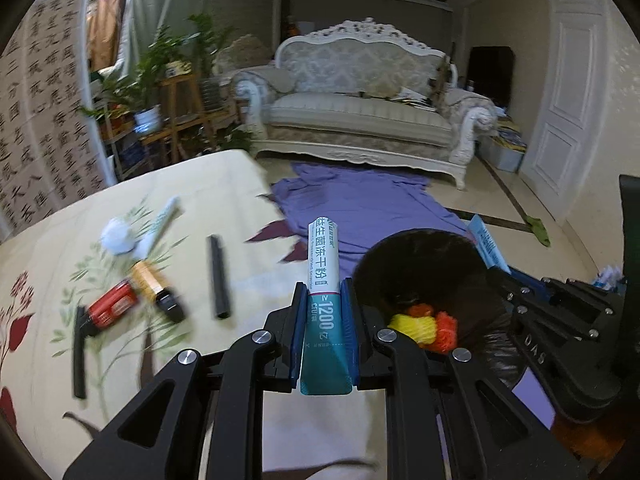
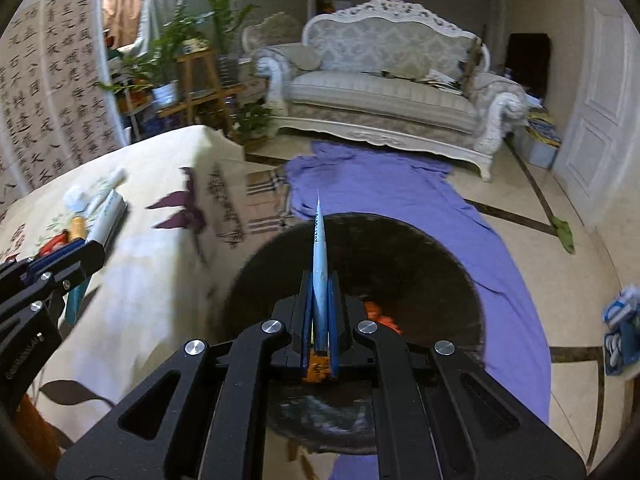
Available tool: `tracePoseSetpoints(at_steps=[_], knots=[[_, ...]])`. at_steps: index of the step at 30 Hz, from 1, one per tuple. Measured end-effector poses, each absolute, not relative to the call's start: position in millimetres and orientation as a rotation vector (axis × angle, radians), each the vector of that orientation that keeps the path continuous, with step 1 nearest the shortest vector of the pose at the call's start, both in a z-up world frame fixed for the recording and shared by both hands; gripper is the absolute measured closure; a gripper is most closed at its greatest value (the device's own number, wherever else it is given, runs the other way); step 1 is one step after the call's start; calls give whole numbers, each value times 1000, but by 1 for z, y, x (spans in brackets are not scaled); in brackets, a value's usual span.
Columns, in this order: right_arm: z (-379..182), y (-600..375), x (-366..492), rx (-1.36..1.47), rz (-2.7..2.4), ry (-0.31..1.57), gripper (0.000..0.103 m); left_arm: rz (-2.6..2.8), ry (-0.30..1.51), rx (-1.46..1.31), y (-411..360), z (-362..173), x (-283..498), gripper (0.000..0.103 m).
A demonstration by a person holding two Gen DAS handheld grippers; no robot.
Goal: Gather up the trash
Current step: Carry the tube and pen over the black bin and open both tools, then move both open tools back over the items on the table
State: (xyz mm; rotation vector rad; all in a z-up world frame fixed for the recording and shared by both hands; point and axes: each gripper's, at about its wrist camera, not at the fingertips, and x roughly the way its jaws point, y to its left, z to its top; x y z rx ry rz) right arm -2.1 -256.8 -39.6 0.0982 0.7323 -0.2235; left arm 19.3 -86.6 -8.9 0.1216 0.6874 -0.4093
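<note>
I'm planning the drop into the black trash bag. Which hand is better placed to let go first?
Right, probably. The right gripper holds its thin blue packet directly over the trash bag opening. The left gripper, holding the white and teal packet, sits beside the bag, near the table's edge.

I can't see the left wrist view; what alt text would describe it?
The left gripper clamps a white-and-teal sachet beside a black trash bag holding orange and yellow scraps. More litter lies on the floral tablecloth.
</note>
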Motion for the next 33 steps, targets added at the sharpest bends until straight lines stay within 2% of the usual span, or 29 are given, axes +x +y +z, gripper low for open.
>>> tracePoseSetpoints(at_steps=[12, 14, 16, 17, 18, 20, 23, 28, 33], knots=[[-60, -304, 9, 149, -302, 754, 95, -459, 698, 198, -144, -24, 46, 84], [-64, -310, 11, 159, -309, 757, 92, -460, 710, 209, -148, -29, 50, 81], [-67, -315, 11, 164, -325, 759, 77, -453, 721, 215, -149, -31, 53, 70], [-67, -317, 11, 165, -331, 757, 75, -446, 723, 214, -149, -33, 53, 60], [-68, -319, 10, 168, -336, 758, 73, -443, 725, 213, -149, -33, 53, 55], [-69, -322, 11, 172, -344, 759, 71, -442, 730, 204, -147, -33, 54, 52], [-68, -325, 9, 184, -358, 755, 64, -430, 728, 199, -146, -32, 53, 41], [-60, -319, 8, 169, -358, 732, 48, -395, 719, 198, -136, -30, 50, 34], [-56, -301, 11, 142, -320, 738, 40, -353, 721, 187, -111, -28, 44, 33]])
